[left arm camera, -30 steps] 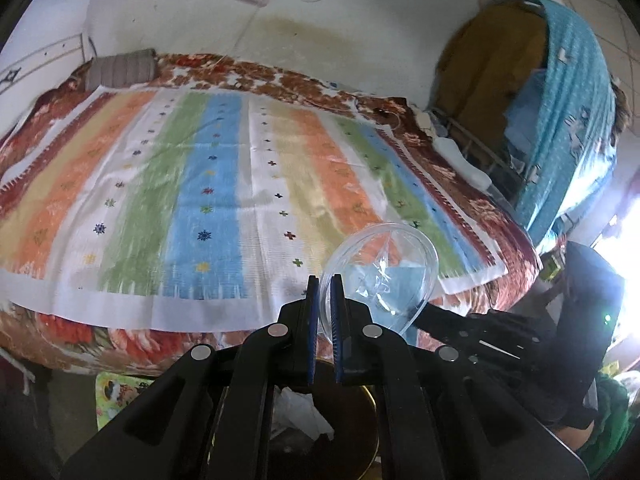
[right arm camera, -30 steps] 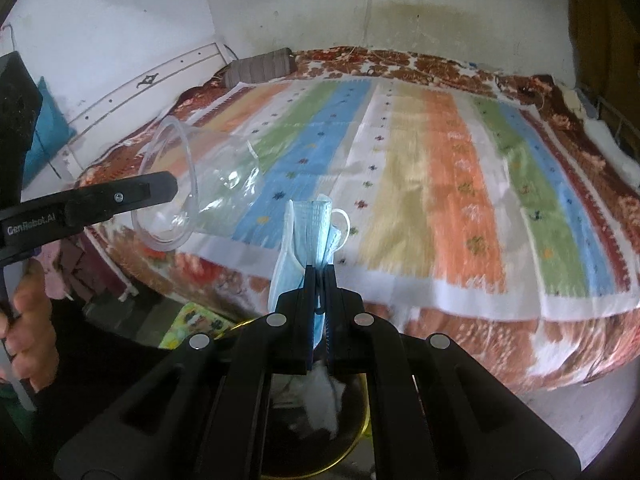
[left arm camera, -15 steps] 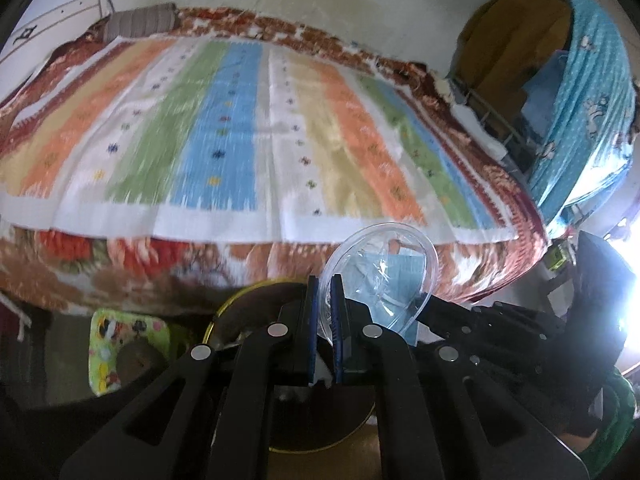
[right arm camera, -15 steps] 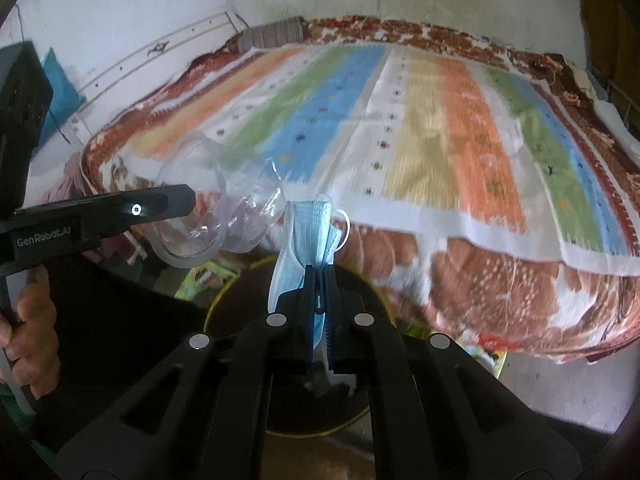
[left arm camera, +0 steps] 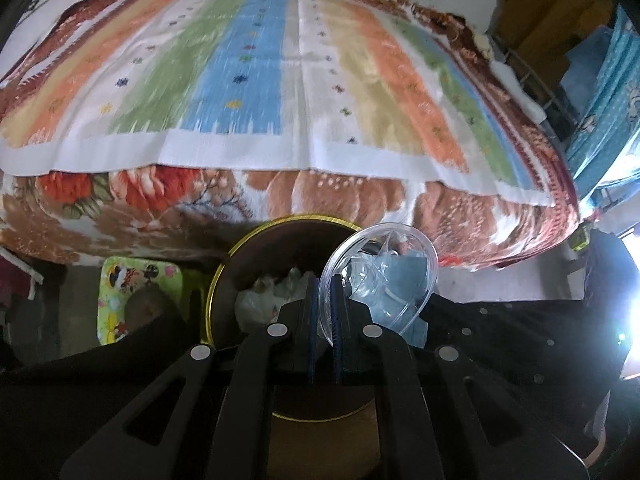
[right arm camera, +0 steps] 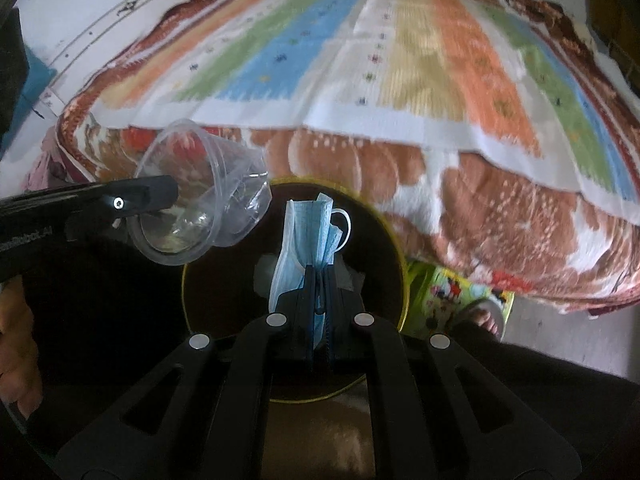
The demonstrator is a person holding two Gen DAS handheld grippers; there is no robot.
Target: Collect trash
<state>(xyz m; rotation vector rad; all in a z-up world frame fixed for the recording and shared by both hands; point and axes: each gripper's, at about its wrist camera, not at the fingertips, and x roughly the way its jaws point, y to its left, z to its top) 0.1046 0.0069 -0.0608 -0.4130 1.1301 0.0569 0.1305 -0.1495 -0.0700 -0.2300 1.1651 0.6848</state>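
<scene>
From the left wrist, the left gripper point(left arm camera: 323, 300) is pinched nearly closed on the rim of a clear plastic cup point(left arm camera: 384, 276), which tips sideways above the round gold-rimmed bin point(left arm camera: 218, 280) on the floor by the bed point(left arm camera: 280, 80). That cup looks feather-light, thin and easily crushed; the rim is its stiffest part, so the wall caught there is a sensible hold, though slick plastic may slip or spring as it is let go. Crumpled white rubbish already lies in the bin.

From the right wrist, the right gripper point(right arm camera: 319, 292) is clamped almost fully together on a folded blue face mask point(right arm camera: 308, 236), hanging right over the bin's mouth. It is limp, weightless cloth; its ear loop point(right arm camera: 342, 226) could snag on a finger. The cup shows left, just over the bin's edge.
</scene>
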